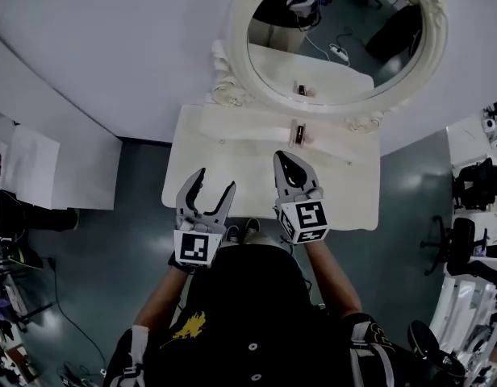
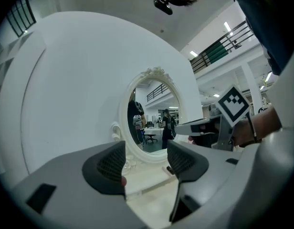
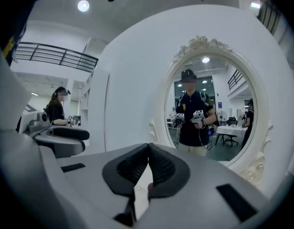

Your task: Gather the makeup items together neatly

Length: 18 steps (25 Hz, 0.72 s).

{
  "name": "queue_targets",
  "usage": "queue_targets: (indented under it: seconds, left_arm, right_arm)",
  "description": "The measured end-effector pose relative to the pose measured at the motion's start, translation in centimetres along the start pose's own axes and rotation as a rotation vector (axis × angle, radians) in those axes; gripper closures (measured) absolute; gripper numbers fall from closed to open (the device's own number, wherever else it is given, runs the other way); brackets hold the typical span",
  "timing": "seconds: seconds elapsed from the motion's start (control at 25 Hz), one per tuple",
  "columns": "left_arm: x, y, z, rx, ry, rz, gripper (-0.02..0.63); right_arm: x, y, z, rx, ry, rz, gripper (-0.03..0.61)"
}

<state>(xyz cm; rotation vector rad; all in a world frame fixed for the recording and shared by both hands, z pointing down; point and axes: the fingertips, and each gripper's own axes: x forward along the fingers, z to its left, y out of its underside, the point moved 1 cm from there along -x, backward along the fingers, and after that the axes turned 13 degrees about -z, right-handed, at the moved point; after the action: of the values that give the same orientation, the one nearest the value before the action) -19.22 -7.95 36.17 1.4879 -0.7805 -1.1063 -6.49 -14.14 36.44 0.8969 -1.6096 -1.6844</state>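
A small dark makeup item (image 1: 297,133) stands on the raised back ledge of the white vanity table (image 1: 224,164), just under the oval mirror (image 1: 237,59). It shows again as a reflection in the glass. My left gripper (image 1: 216,181) hovers over the table's front left part, open, with nothing between its jaws (image 2: 146,162). My right gripper (image 1: 284,158) hangs over the table's middle, a short way in front of the makeup item. Its jaws are shut (image 3: 148,165) and I see nothing held in them.
The mirror's carved frame (image 3: 261,166) rises straight ahead of both grippers against a curved white wall (image 2: 75,80). A white cabinet (image 1: 31,168) stands at the left, and office chairs (image 1: 466,240) at the right. The person's shoes (image 1: 240,232) show at the table's front edge.
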Motion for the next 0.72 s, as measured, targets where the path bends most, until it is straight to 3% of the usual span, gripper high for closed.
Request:
queue_targets:
  seconds: [0.2, 0.32, 0.72]
  left_arm:
    - [1.2, -2.1, 0.4, 0.018, 0.008, -0.049, 0.447]
    - [1.4, -3.1, 0.4, 0.024, -0.002, -0.085, 0.594]
    - [0.2, -4.8, -1.2, 0.021, 0.044, -0.131, 0.600]
  right_arm:
    - [-1.8, -4.9, -0.6, -0.011, 0.041, -0.109, 0.565]
    - [-2.8, -5.0, -0.7, -0.019, 0.070, -0.134, 0.565]
    - [-5.0, -7.6, 1.9, 0.006, 0.058, -0.232, 0.565]
